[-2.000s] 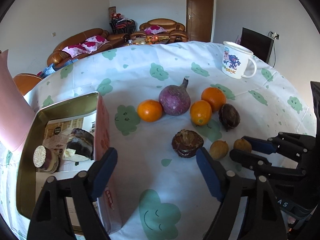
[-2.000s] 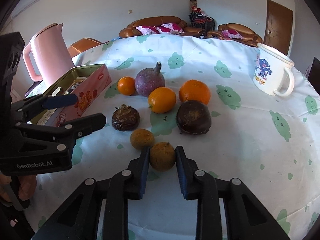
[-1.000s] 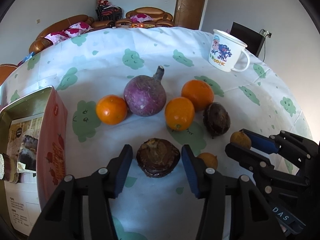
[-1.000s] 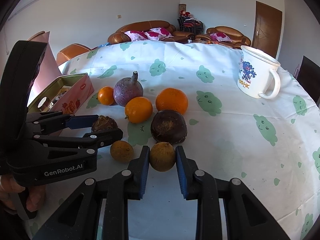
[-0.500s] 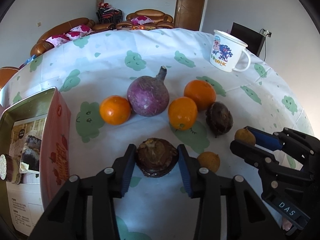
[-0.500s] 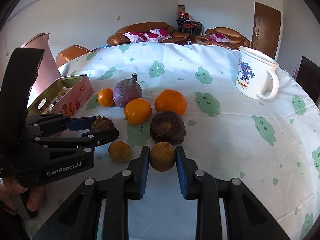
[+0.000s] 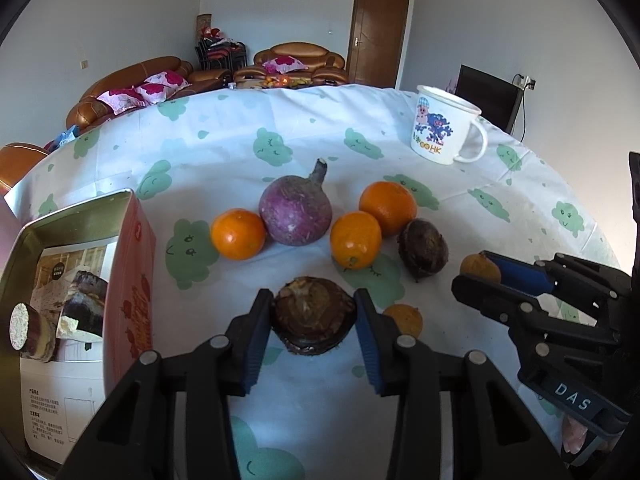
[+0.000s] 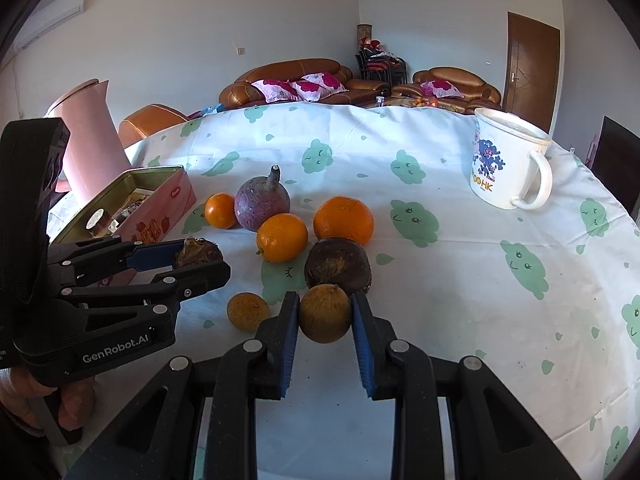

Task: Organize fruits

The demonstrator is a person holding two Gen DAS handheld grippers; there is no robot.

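Clamping a dark brown, rough-skinned fruit (image 7: 314, 314), the left gripper (image 7: 314, 320) has its blue-padded jaws pressed against both sides of it, low over the cloud-print tablecloth (image 7: 304, 140). Taking the purple stemmed fruit (image 7: 296, 210) as the landmark, this brown fruit sits directly in front of it, nearer the camera. One orange (image 7: 238, 234) touches the purple fruit's left side; a second orange (image 7: 355, 239) lies just right of it, and a third orange (image 7: 387, 208) rests behind and right of that second one, touching it. A dark, wrinkled fruit (image 7: 423, 249) lies further right of the purple fruit, beside those two oranges.

From the right wrist view, the right gripper (image 8: 325, 314) has its jaws nearly closed, both pads touching a small tan round fruit (image 8: 325, 314), which sits right in front of the dark fruit. A second small tan fruit (image 8: 248, 312) lies loose on the cloth in front of the purple fruit, between the two grippers.

Left of the purple fruit stands an open pink tin (image 7: 132, 264) holding wrapped snacks, and beyond it a pink jug (image 8: 90, 140). Well to the right and behind the purple fruit stands a white mug (image 7: 444, 130) with a cartoon print.
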